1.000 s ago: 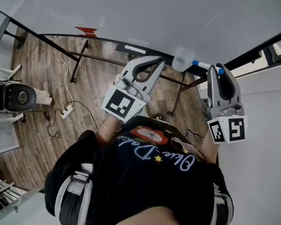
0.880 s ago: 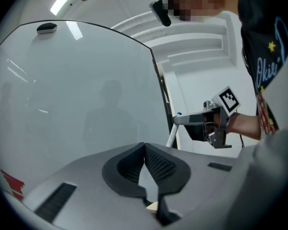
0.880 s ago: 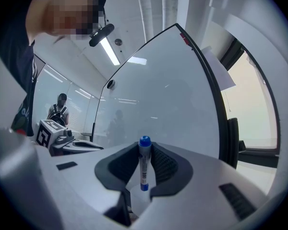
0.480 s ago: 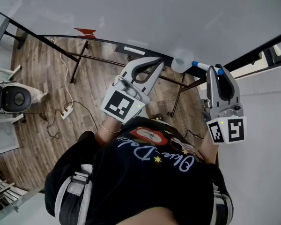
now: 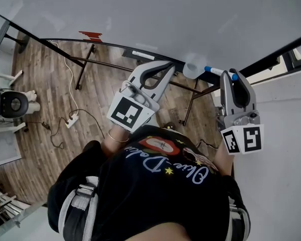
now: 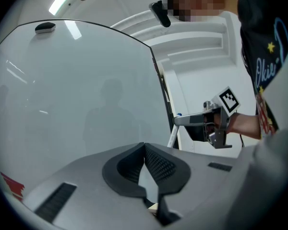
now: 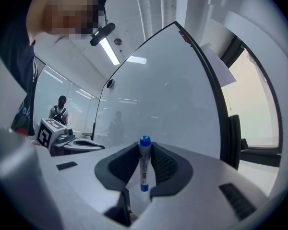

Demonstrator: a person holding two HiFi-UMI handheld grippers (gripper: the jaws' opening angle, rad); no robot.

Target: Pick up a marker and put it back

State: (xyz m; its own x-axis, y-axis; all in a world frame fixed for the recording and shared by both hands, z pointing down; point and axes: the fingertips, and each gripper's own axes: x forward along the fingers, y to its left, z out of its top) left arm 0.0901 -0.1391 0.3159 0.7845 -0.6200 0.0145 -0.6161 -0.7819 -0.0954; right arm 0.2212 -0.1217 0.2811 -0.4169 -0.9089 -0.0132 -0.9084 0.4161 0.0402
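A white marker with a blue cap stands between the jaws of my right gripper, which is shut on its barrel. In the head view the marker sticks out leftward from the right gripper, close to the whiteboard and its lower edge. My left gripper hangs left of it, also near the board's lower edge. Its jaws meet at the tips with nothing between them. From the left gripper view, the right gripper and the marker show beside the board's right edge.
A pale rounded holder sits on the board's ledge between the grippers, with a small white item further left. A red mark is on the board. Below are the stand's legs, floor cables and a wheeled device.
Both grippers stay almost where they were, and the marker remains in the right jaws. The wheeled device on the floor at the left has shifted a little.
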